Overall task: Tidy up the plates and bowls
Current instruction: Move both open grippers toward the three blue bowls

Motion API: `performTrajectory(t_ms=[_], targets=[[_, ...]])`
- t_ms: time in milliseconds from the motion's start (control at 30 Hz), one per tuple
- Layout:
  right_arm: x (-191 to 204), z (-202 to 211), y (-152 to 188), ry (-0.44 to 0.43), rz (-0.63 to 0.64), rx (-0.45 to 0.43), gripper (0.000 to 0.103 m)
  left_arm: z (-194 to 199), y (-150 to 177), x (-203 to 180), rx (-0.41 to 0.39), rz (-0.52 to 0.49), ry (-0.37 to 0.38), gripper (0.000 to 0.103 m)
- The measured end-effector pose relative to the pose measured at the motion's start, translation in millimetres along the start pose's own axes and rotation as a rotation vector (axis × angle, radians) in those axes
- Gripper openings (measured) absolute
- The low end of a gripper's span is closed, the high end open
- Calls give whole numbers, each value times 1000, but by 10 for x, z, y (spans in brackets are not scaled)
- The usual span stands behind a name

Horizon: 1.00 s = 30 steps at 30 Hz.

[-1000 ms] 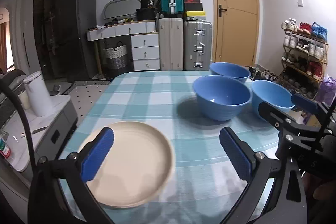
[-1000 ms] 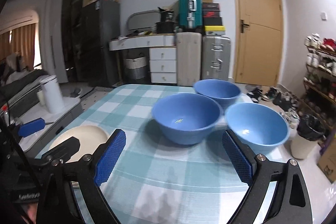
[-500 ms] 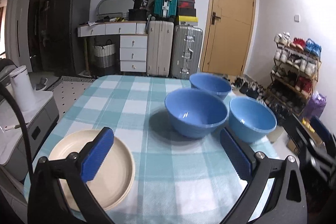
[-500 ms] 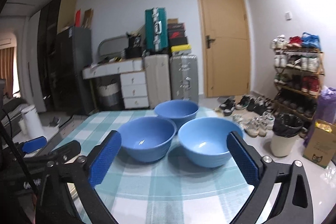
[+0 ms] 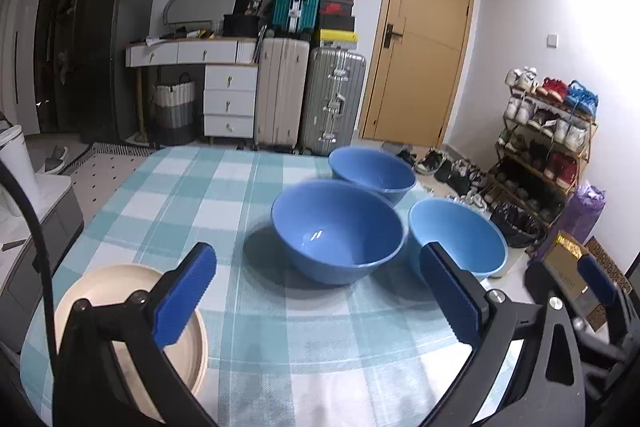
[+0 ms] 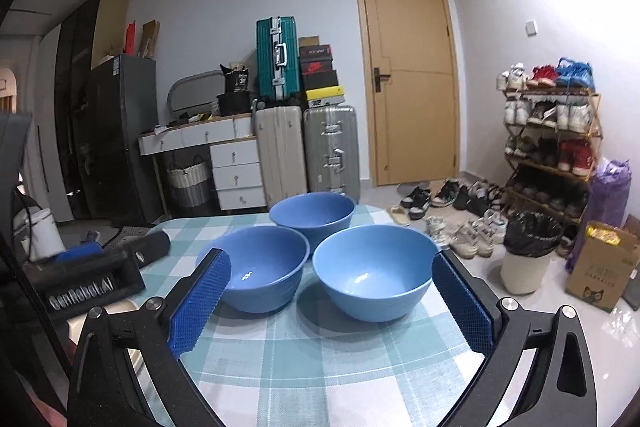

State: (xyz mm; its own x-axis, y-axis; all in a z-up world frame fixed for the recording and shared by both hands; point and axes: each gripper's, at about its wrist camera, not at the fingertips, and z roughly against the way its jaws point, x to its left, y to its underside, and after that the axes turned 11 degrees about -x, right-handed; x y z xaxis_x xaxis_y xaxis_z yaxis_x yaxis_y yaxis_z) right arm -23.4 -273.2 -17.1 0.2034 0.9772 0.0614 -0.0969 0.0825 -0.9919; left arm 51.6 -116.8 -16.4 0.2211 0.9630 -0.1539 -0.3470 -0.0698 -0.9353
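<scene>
Three blue bowls stand close together on the checked tablecloth (image 5: 280,327): a middle bowl (image 5: 336,231), a far bowl (image 5: 372,173) and a right bowl (image 5: 456,235). A cream plate (image 5: 100,291) lies at the front left, partly behind my left finger. My left gripper (image 5: 316,291) is open and empty above the table, short of the middle bowl. My right gripper (image 6: 328,301) is open and empty, its jaws standing to either side of the near right bowl (image 6: 374,273); the middle bowl (image 6: 256,267) and far bowl (image 6: 312,213) lie beyond.
The table's right edge runs close beside the right bowl. Past it are a bin with a black bag (image 6: 526,251), a shoe rack (image 6: 548,131) and a cardboard box (image 6: 600,271). Suitcases (image 5: 308,95) and drawers (image 5: 228,99) stand behind the table.
Both grippers have moved right and pulled back. The right view now centres on the right bowl. The plate has slid to the left view's lower left corner. Both stay open.
</scene>
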Motion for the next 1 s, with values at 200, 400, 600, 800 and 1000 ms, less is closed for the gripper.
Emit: performTrajectory(t_ms=[200, 400, 600, 800, 1000], targets=[[52, -73, 34, 0, 6, 15, 102, -85, -14, 179, 30, 63, -16, 102], [124, -105, 49, -11, 17, 13, 102, -55, -6, 301, 4, 43, -84, 102], [205, -148, 82, -18, 36, 22, 102, 4, -14, 485, -19, 78, -121, 102], [174, -244, 141, -30, -15, 78, 102, -47, 12, 597, 9, 108, -123, 102], [135, -275, 164, -34, -43, 91, 102, -64, 20, 596, 18, 98, -126, 102]])
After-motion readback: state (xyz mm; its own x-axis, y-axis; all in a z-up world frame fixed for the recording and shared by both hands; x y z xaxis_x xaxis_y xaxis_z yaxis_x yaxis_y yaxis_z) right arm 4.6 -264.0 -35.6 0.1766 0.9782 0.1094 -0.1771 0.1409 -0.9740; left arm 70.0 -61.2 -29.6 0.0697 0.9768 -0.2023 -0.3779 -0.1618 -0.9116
